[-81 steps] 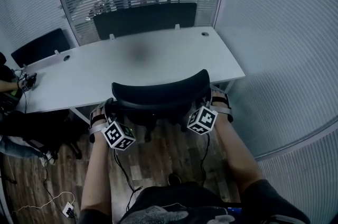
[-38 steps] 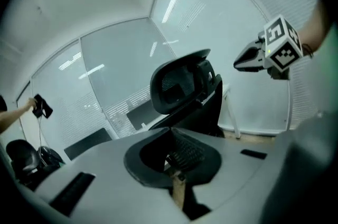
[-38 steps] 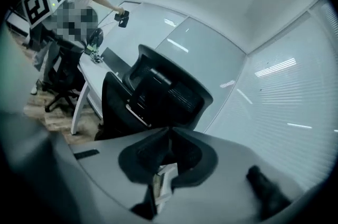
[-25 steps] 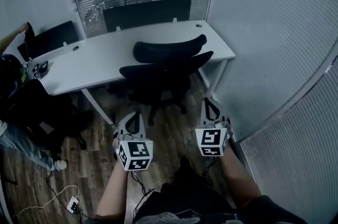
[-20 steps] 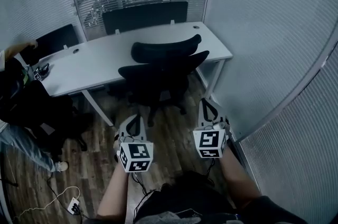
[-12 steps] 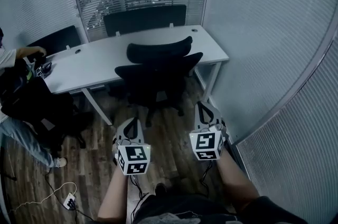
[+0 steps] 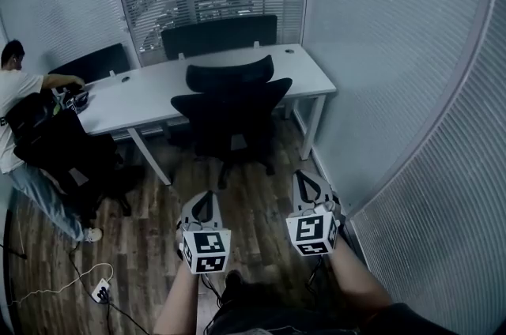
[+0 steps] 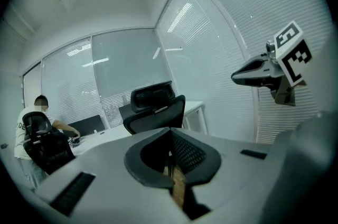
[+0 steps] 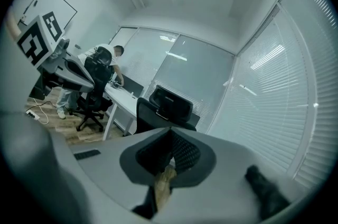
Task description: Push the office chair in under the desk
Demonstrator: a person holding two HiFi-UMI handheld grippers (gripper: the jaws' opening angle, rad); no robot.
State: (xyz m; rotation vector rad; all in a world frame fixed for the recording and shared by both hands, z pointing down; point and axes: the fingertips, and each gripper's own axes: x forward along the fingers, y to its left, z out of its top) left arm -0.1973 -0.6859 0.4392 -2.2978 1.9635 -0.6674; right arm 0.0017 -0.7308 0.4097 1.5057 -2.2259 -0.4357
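Standing against the surface's (image 7: pixel 150 95) near edge, the chair (image 7: pixel 231 100) sat at 12 o'clock, well apart from the left hand-held gripper (image 7: pixel 204 203) and right hand-held gripper (image 7: pixel 304 185), both closed tight on nothing above the floor (image 7: pixel 154 246). A person (image 7: pixel 20 100) leaned at 9 o'clock.

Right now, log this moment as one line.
black mesh office chair: at white desk edge | left gripper: shut, empty | right gripper: shut, empty | chair contact: none
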